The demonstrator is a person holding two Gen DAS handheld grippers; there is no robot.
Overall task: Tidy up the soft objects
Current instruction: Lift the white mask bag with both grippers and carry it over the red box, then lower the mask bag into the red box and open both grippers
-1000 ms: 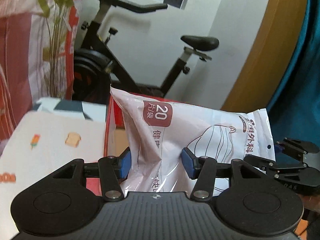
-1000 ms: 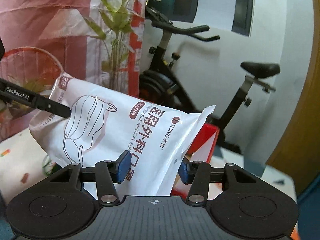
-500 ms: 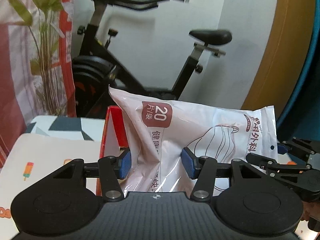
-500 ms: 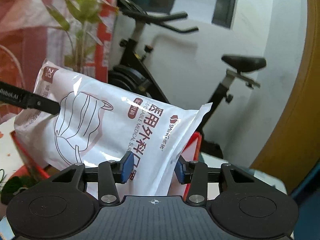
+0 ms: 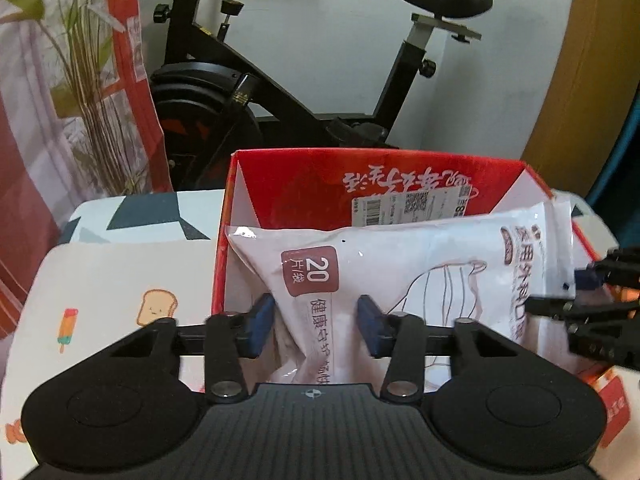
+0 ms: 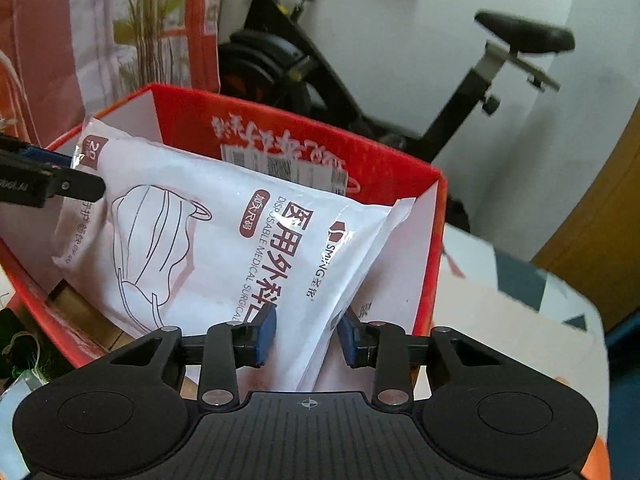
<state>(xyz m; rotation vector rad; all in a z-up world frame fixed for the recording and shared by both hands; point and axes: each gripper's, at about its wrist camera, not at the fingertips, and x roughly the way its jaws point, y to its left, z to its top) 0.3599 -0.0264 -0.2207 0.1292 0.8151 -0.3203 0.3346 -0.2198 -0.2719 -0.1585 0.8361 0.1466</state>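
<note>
Nearest, the left gripper (image 5: pixel 316 326) and the right gripper (image 6: pixel 306 334) each stay clamped on an end of the mask packet (image 6: pixel 224 240), their jaws having just been closing, the film bunched between the pads; a second ago the packet hung in the air before the exercise bike, now it sits low inside the red box (image 5: pixel 400 184), so I judge it nearly stowed; the box stands on the printed tabletop (image 5: pixel 112 280) towards its far edge; beyond are a plant (image 5: pixel 92 92) and the exercise bike (image 5: pixel 304 80).

You're in a home: a black exercise bike (image 5: pixel 304 92) stands against the white wall, beside a leafy green houseplant (image 5: pixel 86 92) and a cartoon-print tablecloth (image 5: pixel 120 280).
</note>
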